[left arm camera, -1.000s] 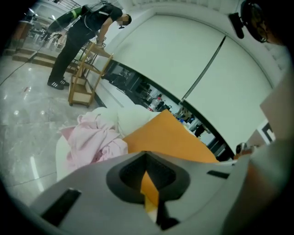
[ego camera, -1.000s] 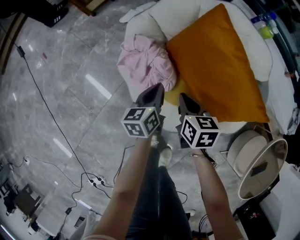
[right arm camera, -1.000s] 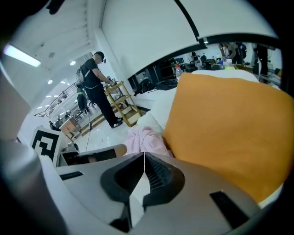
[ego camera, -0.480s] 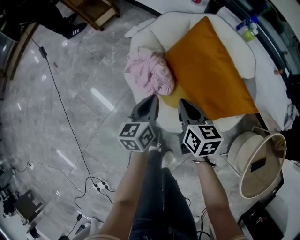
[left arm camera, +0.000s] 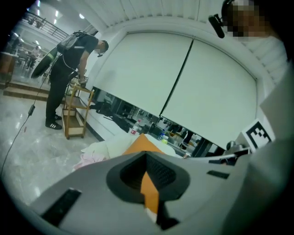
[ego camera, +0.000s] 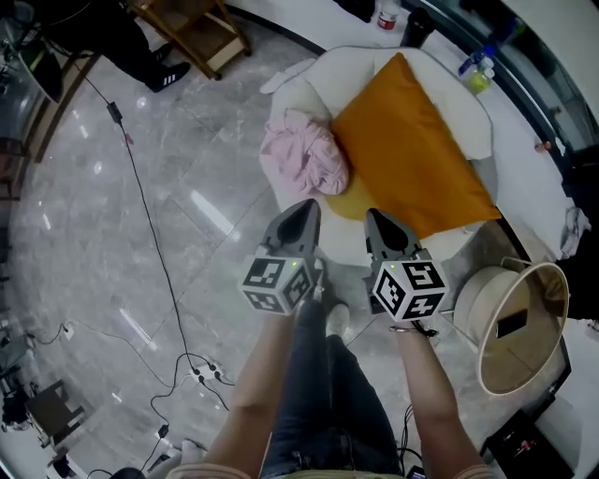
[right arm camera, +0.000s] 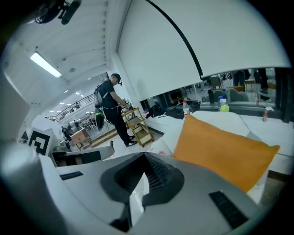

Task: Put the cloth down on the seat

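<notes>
A crumpled pink cloth (ego camera: 304, 161) lies on the left part of the white seat (ego camera: 360, 70), next to an orange cushion (ego camera: 409, 159) that leans across it. Both grippers hang over the floor just in front of the seat, side by side. My left gripper (ego camera: 304, 208) is shut and empty, a little short of the cloth. My right gripper (ego camera: 379, 217) is shut and empty too, near the cushion's lower edge. In the left gripper view the cloth (left arm camera: 89, 158) shows left of the shut jaws (left arm camera: 148, 158). The right gripper view has the cushion (right arm camera: 220, 147) beyond its shut jaws (right arm camera: 144, 160).
A round white bin (ego camera: 513, 323) stands to the right of my legs. Black cables (ego camera: 150, 234) trail over the grey marble floor at left. A wooden shelf (ego camera: 192, 28) with a person (left arm camera: 69, 78) beside it stands behind the seat. Bottles (ego camera: 386, 14) sit on the back counter.
Both grippers have drawn back from the seat, and the gap to the pink cloth has grown. The cloth stays where it lay. The jaws stay shut.
</notes>
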